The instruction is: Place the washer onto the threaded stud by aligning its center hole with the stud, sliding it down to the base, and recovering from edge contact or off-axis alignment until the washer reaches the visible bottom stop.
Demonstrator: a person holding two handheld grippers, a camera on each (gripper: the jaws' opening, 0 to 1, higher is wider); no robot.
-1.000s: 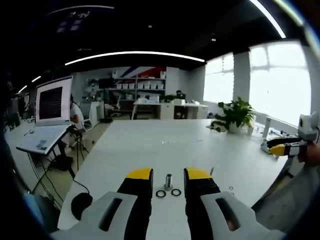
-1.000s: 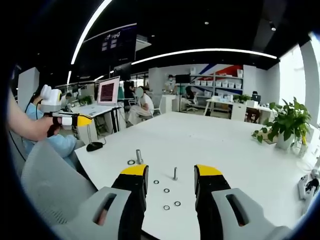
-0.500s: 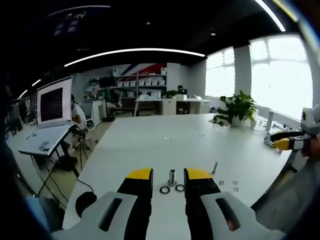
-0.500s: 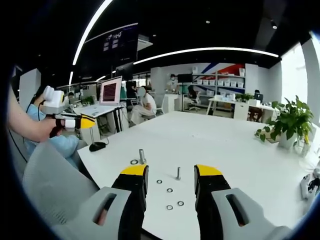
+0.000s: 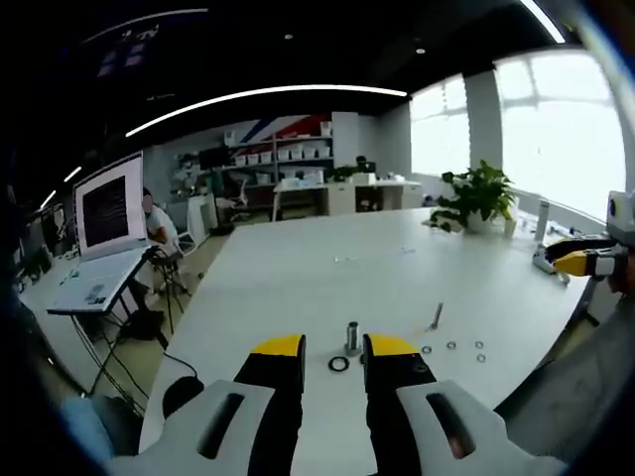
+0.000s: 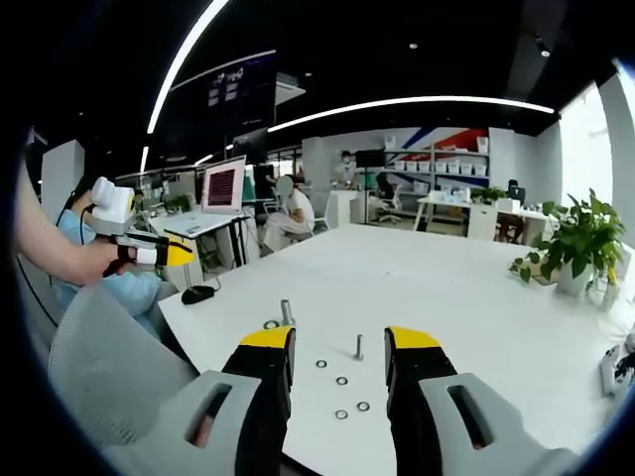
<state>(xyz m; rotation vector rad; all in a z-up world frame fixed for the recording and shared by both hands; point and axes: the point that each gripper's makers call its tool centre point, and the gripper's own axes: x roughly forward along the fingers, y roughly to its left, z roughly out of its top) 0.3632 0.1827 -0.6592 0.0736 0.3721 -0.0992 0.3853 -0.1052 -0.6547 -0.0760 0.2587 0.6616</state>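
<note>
On the white table (image 5: 327, 278) a thick threaded stud (image 5: 351, 336) stands upright, with a black washer (image 5: 338, 364) lying flat just in front of it. My left gripper (image 5: 333, 347) hovers open near the table's front edge, its yellow-tipped jaws framing both. Further right a thin stud (image 5: 438, 315) stands among several small washers (image 5: 451, 345). My right gripper (image 6: 339, 339) is open and holds nothing, with the thin stud (image 6: 358, 346) and small washers (image 6: 341, 380) between its jaws. The thick stud (image 6: 286, 312) and black washer (image 6: 270, 324) lie left of it.
A hand holds the left gripper (image 6: 139, 253) beyond the table's near corner; the right gripper (image 5: 585, 261) shows at the far right edge. A laptop on a stand (image 5: 99, 268), a black mouse (image 6: 198, 294), a potted plant (image 6: 575, 243) and a grey chair back (image 6: 99, 367) surround the table.
The left view has shifted, so the thick stud now sits nearer its right jaw and one black washer shows instead of two. Both grippers stay open.
</note>
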